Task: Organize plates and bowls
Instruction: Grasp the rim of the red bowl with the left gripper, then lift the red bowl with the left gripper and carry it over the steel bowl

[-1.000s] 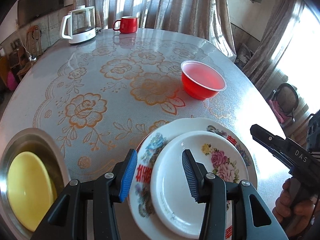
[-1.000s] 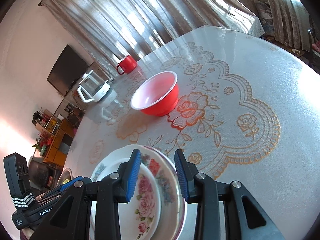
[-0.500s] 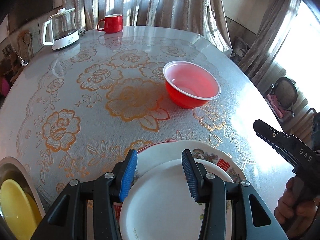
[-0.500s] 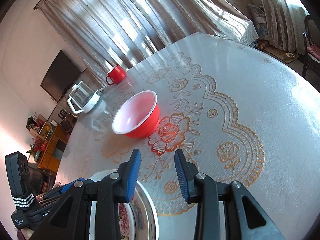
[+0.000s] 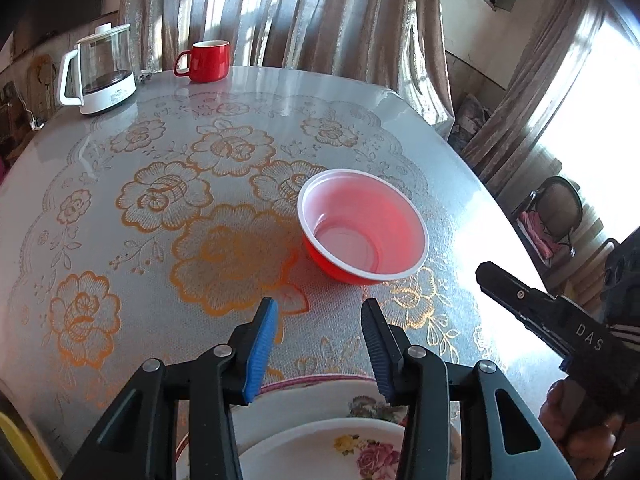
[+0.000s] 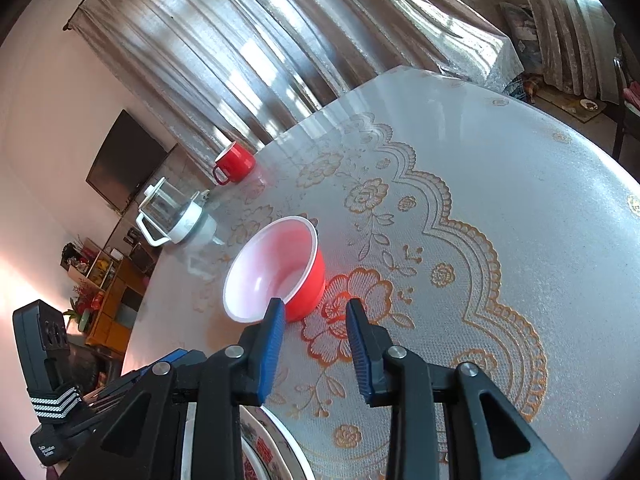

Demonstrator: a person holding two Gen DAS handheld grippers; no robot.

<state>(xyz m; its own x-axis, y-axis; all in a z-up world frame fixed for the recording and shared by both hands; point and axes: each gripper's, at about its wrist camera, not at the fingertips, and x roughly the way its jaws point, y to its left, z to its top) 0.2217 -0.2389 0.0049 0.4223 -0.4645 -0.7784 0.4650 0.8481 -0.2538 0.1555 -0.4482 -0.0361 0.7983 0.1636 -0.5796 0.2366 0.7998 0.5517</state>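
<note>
Seemingly two stacked plates (image 5: 320,408), one bowl (image 5: 362,226).

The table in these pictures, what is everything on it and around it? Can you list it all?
Red plastic bowl: one, red outside, pale inside, middle of the table, empty.
Red ceramic mug: one, red, far edge by the curtains.
Glass kettle with white base: one, clear and white, far left edge.
Flowered china plates: two, white with flowers, stacked at the near edge.
Yellow dish: one, yellow, near left corner, mostly cut off.
Lace-patterned tablecloth: one, grey with orange flowers.
Curtains: beige, behind the table.
Left gripper: black, blue pads, closing, nothing between.
Right gripper: same, closing, nothing between.
</note>
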